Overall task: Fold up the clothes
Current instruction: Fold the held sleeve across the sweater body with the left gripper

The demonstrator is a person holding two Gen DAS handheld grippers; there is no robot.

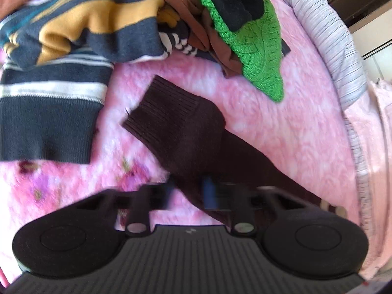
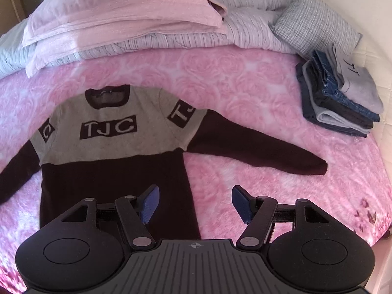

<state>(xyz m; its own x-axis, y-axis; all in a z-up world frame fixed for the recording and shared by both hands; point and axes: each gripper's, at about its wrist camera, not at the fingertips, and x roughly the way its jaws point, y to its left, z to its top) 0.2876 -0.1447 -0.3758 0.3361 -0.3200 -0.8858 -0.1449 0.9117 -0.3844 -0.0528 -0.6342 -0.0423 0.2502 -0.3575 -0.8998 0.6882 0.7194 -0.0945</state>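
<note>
A sweater with a grey "TJC" chest and dark brown lower body lies flat, face up, on the pink blanket, both sleeves spread out. My right gripper hovers open over the hem's right edge with nothing between its blue pads. In the left wrist view the sweater's dark brown sleeve runs diagonally, its ribbed cuff pointing away. My left gripper is blurred, its jaws drawn close with sleeve fabric between them, well behind the cuff.
A heap of unfolded clothes sits beyond the left gripper: a navy and mustard striped sweater, a green knit, brown and black pieces. A folded stack lies at the right bed edge. Pink pillows, striped duvet and a cushion line the far side.
</note>
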